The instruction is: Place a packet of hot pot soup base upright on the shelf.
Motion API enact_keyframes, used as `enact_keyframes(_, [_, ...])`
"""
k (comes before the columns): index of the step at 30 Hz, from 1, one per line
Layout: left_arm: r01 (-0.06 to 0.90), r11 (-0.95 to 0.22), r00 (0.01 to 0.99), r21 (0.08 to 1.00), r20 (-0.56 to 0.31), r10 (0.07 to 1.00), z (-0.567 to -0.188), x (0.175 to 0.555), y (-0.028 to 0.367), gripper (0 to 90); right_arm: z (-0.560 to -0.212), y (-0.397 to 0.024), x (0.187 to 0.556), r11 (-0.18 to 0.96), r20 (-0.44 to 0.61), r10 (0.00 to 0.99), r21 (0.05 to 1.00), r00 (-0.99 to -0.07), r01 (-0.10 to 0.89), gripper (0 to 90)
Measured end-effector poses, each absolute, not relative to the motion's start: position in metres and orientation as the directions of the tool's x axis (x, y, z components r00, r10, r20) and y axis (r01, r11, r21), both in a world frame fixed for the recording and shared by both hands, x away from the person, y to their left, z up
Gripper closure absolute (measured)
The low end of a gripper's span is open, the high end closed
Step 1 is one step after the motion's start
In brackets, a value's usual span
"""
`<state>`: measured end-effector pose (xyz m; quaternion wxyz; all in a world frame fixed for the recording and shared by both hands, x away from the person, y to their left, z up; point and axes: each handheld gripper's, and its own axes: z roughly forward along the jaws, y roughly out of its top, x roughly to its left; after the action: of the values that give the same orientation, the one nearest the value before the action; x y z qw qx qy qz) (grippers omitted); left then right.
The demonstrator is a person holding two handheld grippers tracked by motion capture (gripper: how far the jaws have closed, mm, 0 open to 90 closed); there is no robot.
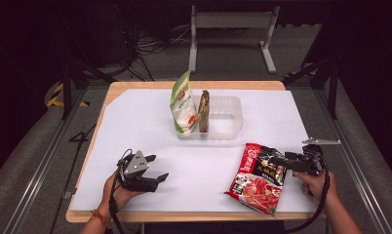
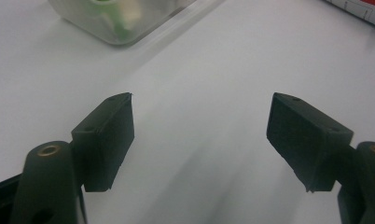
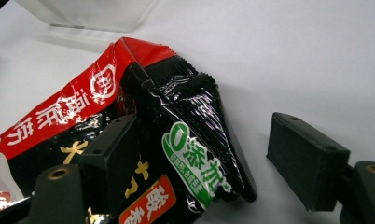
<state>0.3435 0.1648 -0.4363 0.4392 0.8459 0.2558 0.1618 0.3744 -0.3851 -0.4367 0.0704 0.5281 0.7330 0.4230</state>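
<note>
Right gripper (image 1: 278,159) at the red packet's (image 1: 257,178) right edge — jaws open, astride its corner.
Left gripper (image 1: 155,168) open, empty, well apart.

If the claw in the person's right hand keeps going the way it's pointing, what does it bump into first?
The right claw points at the red and black packet, whose edge already sits between its open jaws, one resting on the packet. It would probably push into that packet first; the clear tray lies farther off.
</note>
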Motion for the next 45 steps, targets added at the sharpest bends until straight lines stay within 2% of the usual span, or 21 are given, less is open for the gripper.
enact_keyframes(7, [0.305, -0.469, 0.811, 0.829, 0.033, 0.584, -0.438, 0.345, 0.168, 23.4, -0.438, -0.37, 0.375, 0.136, 0.351, 0.796, 0.691, -0.494, 0.71, 27.1])
enact_keyframes(13, [0.304, -0.48, 0.812, 0.823, 0.039, 0.582, -0.44, 0.346, 0.167, 23.0, -0.44, -0.374, 0.378, 0.066, 0.424, 0.779, 0.677, -0.461, 0.733, 46.7])
enact_keyframes(16, [0.303, -0.479, 0.813, 0.824, 0.039, 0.58, -0.44, 0.346, 0.167, 23.1, -0.44, -0.376, 0.377, 0.04, 0.429, 0.786, 0.683, -0.445, 0.729, 60.7])
enact_keyframes(17, [0.305, -0.478, 0.813, 0.824, 0.037, 0.582, -0.44, 0.347, 0.168, 23.1, -0.44, -0.376, 0.377, 0.04, 0.429, 0.786, 0.683, -0.445, 0.729, 60.7])
enact_keyframes(20, [0.317, -0.466, 0.809, 0.826, 0.021, 0.587, -0.441, 0.348, 0.169, 23.0, -0.439, -0.382, 0.375, 0.001, 0.47, 0.757, 0.694, -0.454, 0.72, 72.0])
enact_keyframes(26, [0.34, -0.433, 0.79, 0.835, -0.004, 0.613, -0.441, 0.351, 0.173, 22.2, -0.432, -0.386, 0.37, 0.003, 0.462, 0.728, 0.736, -0.506, 0.677, 81.8])
enact_keyframes(33, [0.355, -0.396, 0.751, 0.847, -0.006, 0.66, -0.44, 0.351, 0.178, 16.5, -0.421, -0.386, 0.363, -0.002, 0.448, 0.692, 0.786, -0.566, 0.619, 86.6])
enact_keyframes(45, [0.346, -0.374, 0.746, 0.861, -0.01, 0.666, -0.438, 0.349, 0.18, 17.5, -0.385, -0.372, 0.348, 0.026, 0.385, 0.655, 0.848, -0.65, 0.529, 87.8])
